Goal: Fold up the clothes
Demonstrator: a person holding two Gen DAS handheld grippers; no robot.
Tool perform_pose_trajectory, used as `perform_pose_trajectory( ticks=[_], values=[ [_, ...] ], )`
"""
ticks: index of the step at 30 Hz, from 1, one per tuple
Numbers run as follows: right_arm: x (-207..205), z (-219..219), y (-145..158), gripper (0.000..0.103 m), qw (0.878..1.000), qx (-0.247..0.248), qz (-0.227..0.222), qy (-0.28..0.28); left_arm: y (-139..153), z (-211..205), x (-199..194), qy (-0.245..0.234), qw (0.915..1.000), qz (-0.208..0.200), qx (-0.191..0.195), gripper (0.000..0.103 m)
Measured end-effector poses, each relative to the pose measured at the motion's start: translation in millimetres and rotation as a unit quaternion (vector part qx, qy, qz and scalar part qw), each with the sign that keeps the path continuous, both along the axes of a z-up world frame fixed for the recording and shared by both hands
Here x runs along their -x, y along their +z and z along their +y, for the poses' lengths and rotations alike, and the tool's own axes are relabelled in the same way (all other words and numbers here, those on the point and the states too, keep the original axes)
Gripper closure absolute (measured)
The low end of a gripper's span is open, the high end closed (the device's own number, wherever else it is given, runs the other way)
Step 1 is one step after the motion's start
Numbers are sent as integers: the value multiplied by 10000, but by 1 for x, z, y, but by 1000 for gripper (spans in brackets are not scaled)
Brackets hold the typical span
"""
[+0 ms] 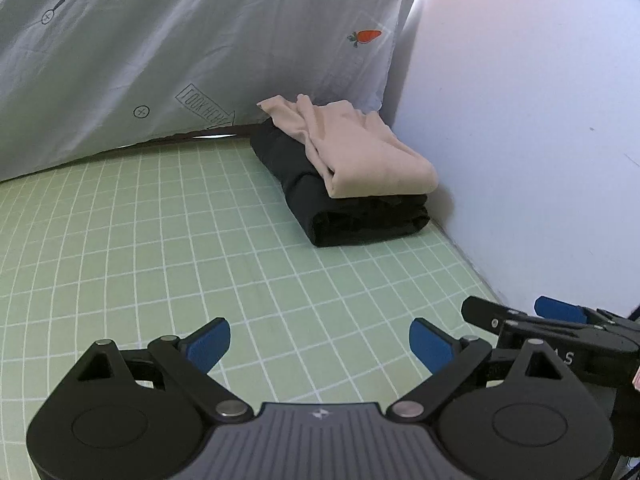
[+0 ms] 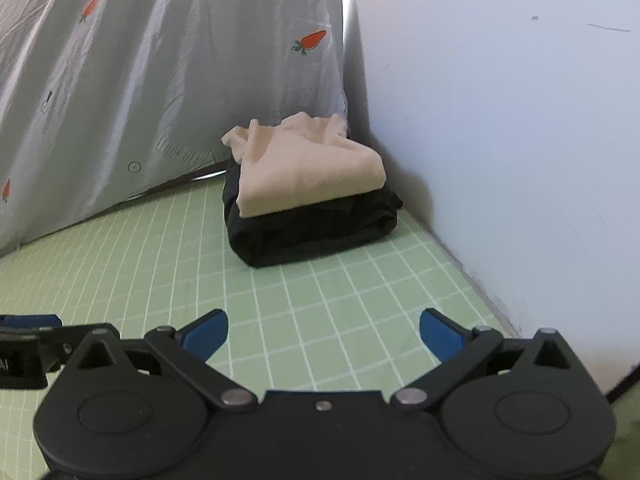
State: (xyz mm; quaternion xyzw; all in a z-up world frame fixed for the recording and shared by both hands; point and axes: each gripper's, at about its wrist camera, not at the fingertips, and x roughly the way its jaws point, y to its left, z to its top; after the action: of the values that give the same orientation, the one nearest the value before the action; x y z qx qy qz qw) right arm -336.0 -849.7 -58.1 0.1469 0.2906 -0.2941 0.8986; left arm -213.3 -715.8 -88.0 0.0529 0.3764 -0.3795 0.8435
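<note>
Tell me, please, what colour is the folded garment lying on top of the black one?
Beige: the top garment on the black garment, clearest in the right wrist view.

The green grid mat (image 1: 160,240) lies bare from its near edge to the far right corner. There a folded black garment (image 1: 344,200) with a beige garment (image 1: 360,152) on top blocks access, against the wall (image 1: 520,140) and curtain (image 1: 160,60).

Soft beige cloth (image 1: 360,148), matt black fabric (image 1: 352,216), smooth green grid mat (image 1: 160,240)
</note>
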Motion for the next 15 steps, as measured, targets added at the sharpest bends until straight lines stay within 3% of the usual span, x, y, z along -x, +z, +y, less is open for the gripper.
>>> perform_pose_trajectory(
  ticks=[15],
  values=[
    [11,17,1,0,9999,58,96,-29,5,18,15,-20,9991,-415,7,7]
  ],
)
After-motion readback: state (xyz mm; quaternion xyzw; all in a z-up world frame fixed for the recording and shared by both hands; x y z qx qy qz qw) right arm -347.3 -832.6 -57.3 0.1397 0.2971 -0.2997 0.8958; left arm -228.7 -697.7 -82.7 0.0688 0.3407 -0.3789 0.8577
